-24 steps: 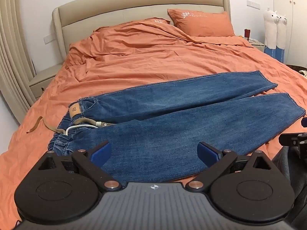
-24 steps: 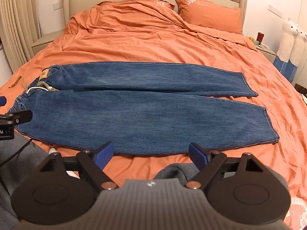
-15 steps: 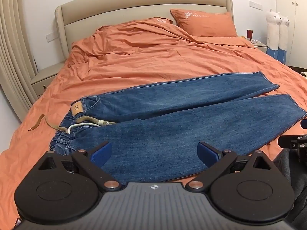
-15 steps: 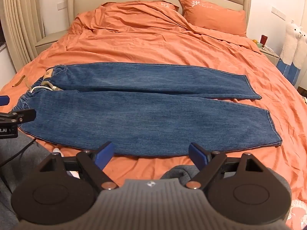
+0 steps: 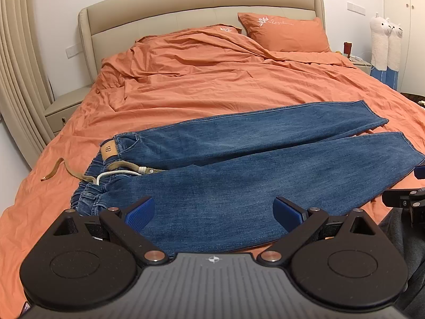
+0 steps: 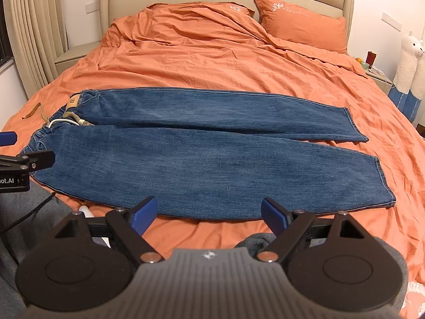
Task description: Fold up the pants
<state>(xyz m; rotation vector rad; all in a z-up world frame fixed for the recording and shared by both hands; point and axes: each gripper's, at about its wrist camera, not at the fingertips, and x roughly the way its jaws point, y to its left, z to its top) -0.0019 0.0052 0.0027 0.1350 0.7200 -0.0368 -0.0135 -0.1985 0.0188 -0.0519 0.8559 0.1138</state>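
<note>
Blue denim pants (image 5: 239, 175) lie flat across the orange bed, waistband at the left, both legs stretched to the right, side by side. They also show in the right wrist view (image 6: 202, 148). A tan belt and white drawstring (image 5: 117, 172) trail out at the waist. My left gripper (image 5: 213, 211) is open and empty, above the near leg's front edge by the waist. My right gripper (image 6: 208, 214) is open and empty, just in front of the near leg's front edge at mid-length.
The orange duvet (image 5: 225, 79) is rumpled toward the beige headboard (image 5: 186, 8), with an orange pillow (image 5: 284, 32) at the back right. A nightstand (image 5: 66, 106) stands left, a plush alpaca (image 5: 385, 45) right. Grey cloth (image 6: 26, 226) lies at the near edge.
Both grippers have risen and drawn back slightly, so the pants sit lower in both views. The pants have not moved. Both jaws stay open.
</note>
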